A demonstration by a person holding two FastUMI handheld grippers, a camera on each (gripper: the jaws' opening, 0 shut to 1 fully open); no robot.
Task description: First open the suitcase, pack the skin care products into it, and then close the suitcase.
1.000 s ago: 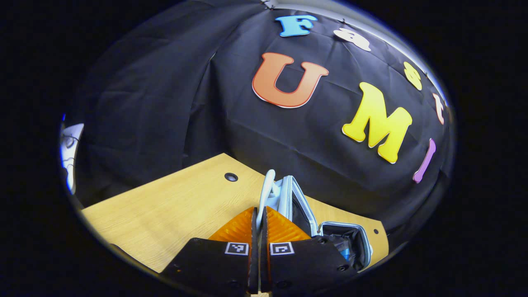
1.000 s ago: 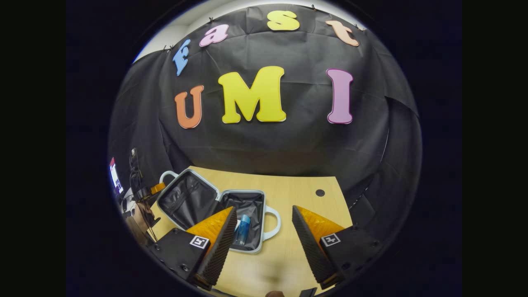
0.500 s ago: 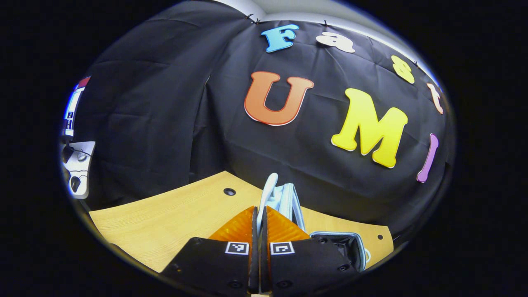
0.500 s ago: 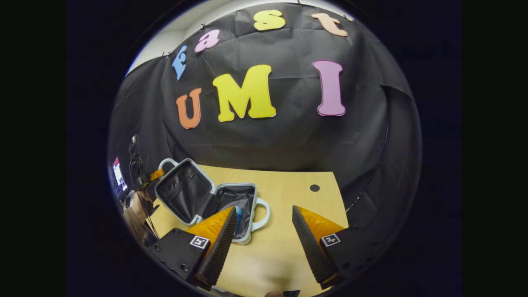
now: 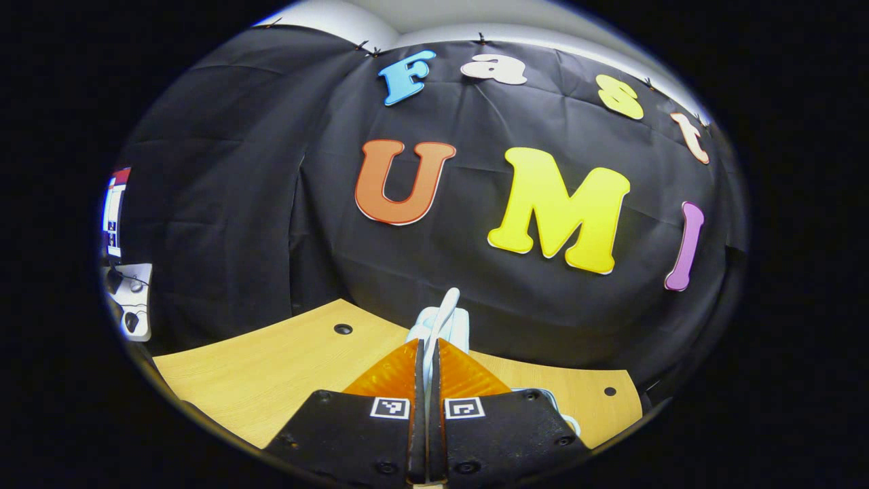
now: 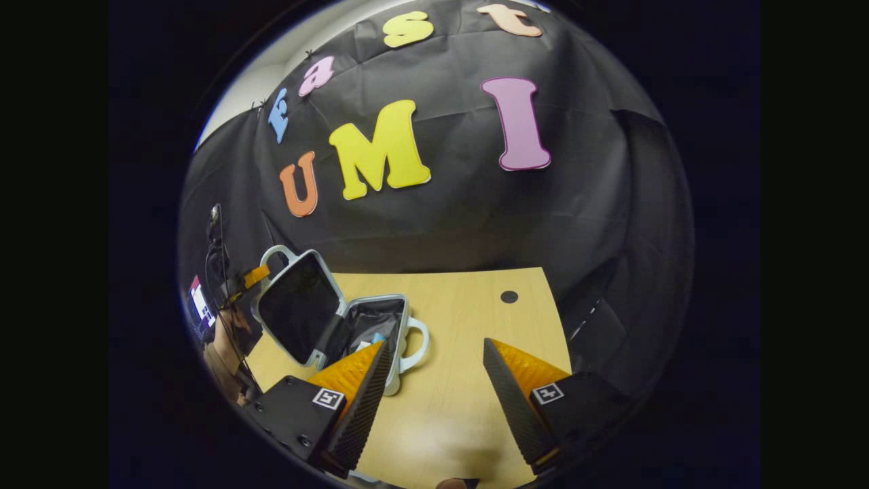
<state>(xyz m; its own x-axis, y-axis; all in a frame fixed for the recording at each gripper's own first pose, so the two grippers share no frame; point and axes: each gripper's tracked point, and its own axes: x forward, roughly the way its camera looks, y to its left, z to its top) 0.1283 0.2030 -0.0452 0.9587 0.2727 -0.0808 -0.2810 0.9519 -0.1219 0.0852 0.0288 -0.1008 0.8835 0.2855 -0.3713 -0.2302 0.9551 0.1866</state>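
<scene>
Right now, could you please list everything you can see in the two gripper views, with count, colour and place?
Suitcase: one, pale grey-blue shell with dark lining, on the table's left part in the right gripper view, lid raised partway over the base.
Lid handle: one, white, clamped between the left gripper's fingers.
Base handle: one, white, on the side of the base facing mid-table.
Skin care product: one seen, blue, inside the base, mostly hidden.
Table: one, light wood, with a dark round hole near its far edge.
Left gripper: one, shut on the lid handle.
Right gripper: one, open, over bare table beside the suitcase.
</scene>
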